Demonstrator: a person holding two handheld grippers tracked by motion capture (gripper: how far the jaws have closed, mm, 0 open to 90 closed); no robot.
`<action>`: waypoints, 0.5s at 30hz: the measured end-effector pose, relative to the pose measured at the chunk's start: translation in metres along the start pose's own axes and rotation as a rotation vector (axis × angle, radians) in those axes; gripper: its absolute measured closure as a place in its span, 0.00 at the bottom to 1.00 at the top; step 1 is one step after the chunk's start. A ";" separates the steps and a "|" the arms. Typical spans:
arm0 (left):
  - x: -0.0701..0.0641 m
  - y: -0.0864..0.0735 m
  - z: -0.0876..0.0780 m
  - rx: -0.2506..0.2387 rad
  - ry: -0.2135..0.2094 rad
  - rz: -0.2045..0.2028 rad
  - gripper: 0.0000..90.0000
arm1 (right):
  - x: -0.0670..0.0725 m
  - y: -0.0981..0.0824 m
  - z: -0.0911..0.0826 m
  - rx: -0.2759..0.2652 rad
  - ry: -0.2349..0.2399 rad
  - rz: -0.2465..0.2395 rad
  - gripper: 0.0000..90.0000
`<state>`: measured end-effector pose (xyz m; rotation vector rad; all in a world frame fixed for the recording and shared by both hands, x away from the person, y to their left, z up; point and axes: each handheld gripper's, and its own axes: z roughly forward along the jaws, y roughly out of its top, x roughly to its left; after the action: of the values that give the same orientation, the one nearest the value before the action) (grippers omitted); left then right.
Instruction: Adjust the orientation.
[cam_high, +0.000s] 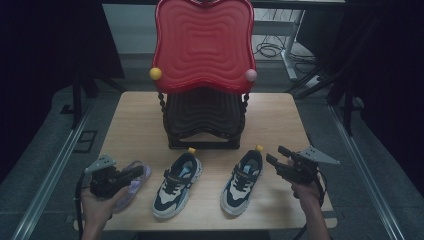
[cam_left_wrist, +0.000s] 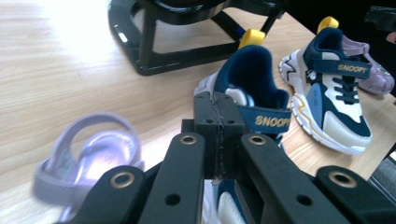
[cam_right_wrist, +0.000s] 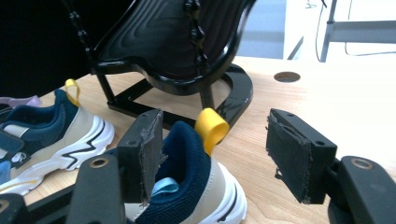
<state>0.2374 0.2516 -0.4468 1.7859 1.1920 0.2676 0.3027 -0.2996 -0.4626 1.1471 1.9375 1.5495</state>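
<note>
High view: A black two-tier rack (cam_high: 202, 120) stood at the middle rear of the desk (cam_high: 135, 120), with a red wavy tray (cam_high: 202, 42) as its top tier; nothing could be seen in the tray. The lower black tier also appeared to hold nothing. Two navy-and-white sneakers lay in front of the rack: the left sneaker (cam_high: 177, 186) and the right sneaker (cam_high: 242, 182), heels toward the rack. A translucent purple sandal (cam_high: 131, 184) lay to the left of the left sneaker. The left gripper (cam_high: 134, 173) rested over the sandal. The right gripper (cam_high: 276, 156) hovered just right of the right sneaker's heel.

Left gripper view: The left gripper (cam_left_wrist: 218, 126) was fully closed, pads pressed together, with nothing between them. The sandal (cam_left_wrist: 88, 158) lay beside the jaws, not held. Both sneakers lay beyond the jaws, in front of the rack base (cam_left_wrist: 182, 51).

Right gripper view: The right gripper (cam_right_wrist: 212, 156) stood wide open, gripping nothing. The right sneaker's heel, with its yellow pull loop (cam_right_wrist: 211, 128), lay between the jaws, in front of the rack (cam_right_wrist: 177, 51).
</note>
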 end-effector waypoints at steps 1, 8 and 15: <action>0.001 -0.001 -0.001 0.006 0.001 0.000 1.00 | -0.002 -0.001 0.000 -0.003 0.010 0.009 0.41; 0.007 -0.014 -0.007 0.044 0.025 -0.016 1.00 | 0.002 0.002 -0.001 -0.014 0.028 0.015 0.41; 0.012 -0.038 -0.009 0.070 0.035 -0.056 1.00 | 0.006 0.001 0.006 -0.003 0.059 0.004 0.40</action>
<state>0.2151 0.2701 -0.4757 1.8117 1.2884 0.2281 0.3036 -0.2909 -0.4626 1.1164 1.9715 1.6049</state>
